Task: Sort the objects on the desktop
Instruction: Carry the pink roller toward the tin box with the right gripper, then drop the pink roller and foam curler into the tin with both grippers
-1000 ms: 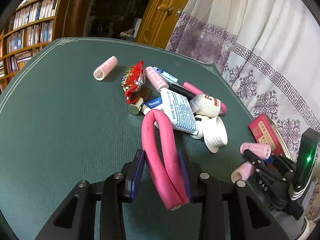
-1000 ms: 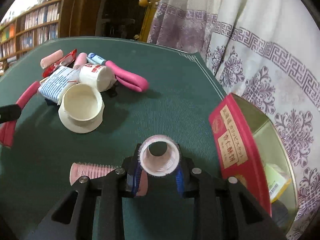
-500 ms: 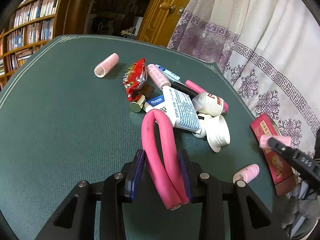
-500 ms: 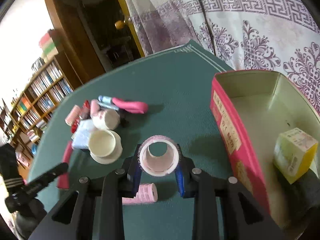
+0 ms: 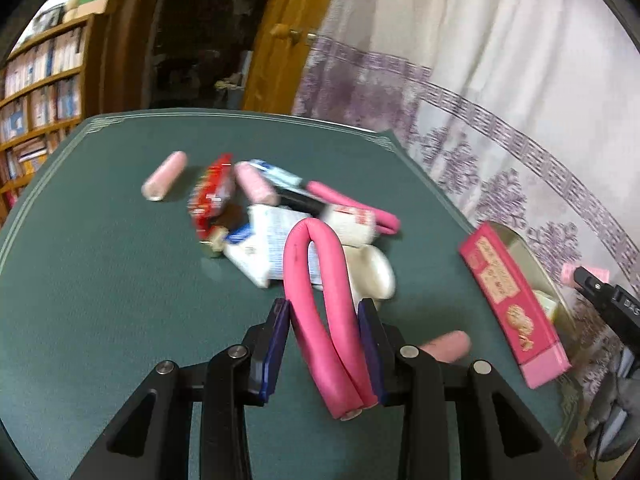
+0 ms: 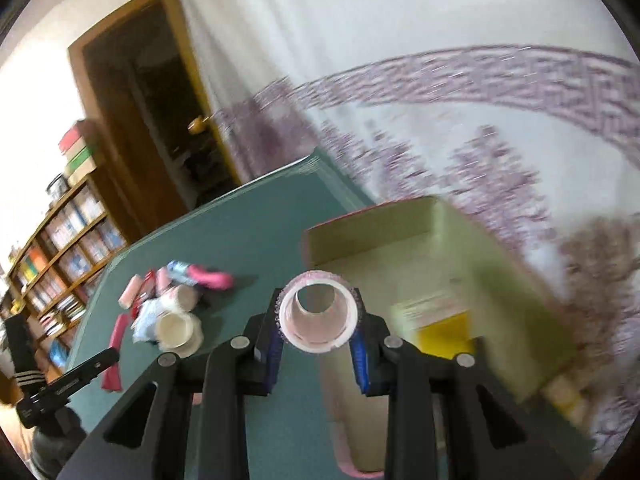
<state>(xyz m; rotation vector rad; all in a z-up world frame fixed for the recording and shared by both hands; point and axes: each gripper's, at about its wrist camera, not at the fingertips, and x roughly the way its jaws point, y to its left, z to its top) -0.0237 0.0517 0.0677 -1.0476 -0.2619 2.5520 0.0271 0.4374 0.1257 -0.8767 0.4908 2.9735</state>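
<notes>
My left gripper [image 5: 322,312] is shut on a bent pink foam curler rod [image 5: 316,280], held above the green table [image 5: 100,280]. My right gripper [image 6: 318,306] is shut on a pink hair roller [image 6: 318,312], its hollow end facing the camera, over the near edge of the open pink tin box [image 6: 420,280]. From the left wrist view the same box [image 5: 512,304] stands at the table's right edge, with the right gripper [image 5: 588,278] and its roller hovering just beyond it. A yellow carton [image 6: 444,326] lies inside the box.
A pile sits mid-table: red snack packet [image 5: 212,196], pink rollers [image 5: 164,182], white tissue pack [image 5: 264,248], white cup [image 5: 372,272], another pink rod [image 5: 356,212]. One pink roller [image 5: 444,346] lies loose near the box. A patterned curtain [image 5: 500,128] hangs close behind the table's right edge.
My right gripper has lifted the roller off the table and swung it rightward over the tin box, rolling as it went. My left gripper has risen slightly with the rod.
</notes>
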